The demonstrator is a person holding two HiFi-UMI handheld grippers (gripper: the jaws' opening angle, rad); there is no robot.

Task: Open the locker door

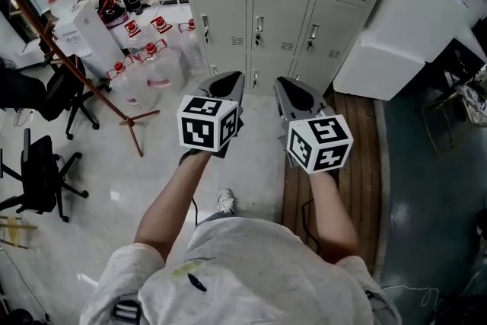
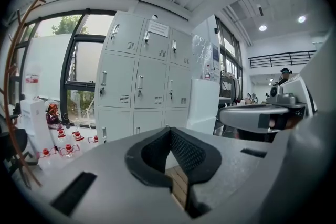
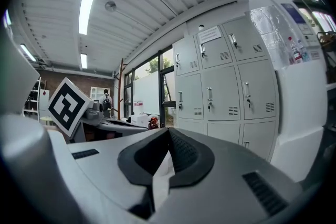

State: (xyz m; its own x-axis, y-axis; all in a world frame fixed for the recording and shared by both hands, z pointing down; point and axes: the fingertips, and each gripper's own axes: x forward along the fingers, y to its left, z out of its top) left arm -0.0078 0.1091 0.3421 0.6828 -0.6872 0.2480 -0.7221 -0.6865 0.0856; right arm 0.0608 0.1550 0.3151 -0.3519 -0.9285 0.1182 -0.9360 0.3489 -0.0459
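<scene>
The left gripper [image 1: 230, 81] has its jaws together at the tips, and nothing sits between the dark pads [image 2: 185, 150]. Same story on the right gripper [image 1: 284, 84]: jaws closed, pads [image 3: 181, 153] meeting at the point, no object in there. Both are held out side by side, near each other but apart, each marker cube facing up toward the head camera, and both point nearly level at the lockers [image 1: 262, 4].

That grey bank of lockers stands against the wall ahead, well apart from both gripper tips, three columns wide. Every door that shows is shut, each with a small upright handle and a vent slot. A paper sheet [image 2: 157, 29] is stuck on a top door.

To the right of the lockers stands a white cabinet [image 1: 396, 34]. To the left, clear bottles with red caps [image 1: 144, 65] cluster on the pale floor. A black office chair [image 1: 42, 171] stands at the far left.
</scene>
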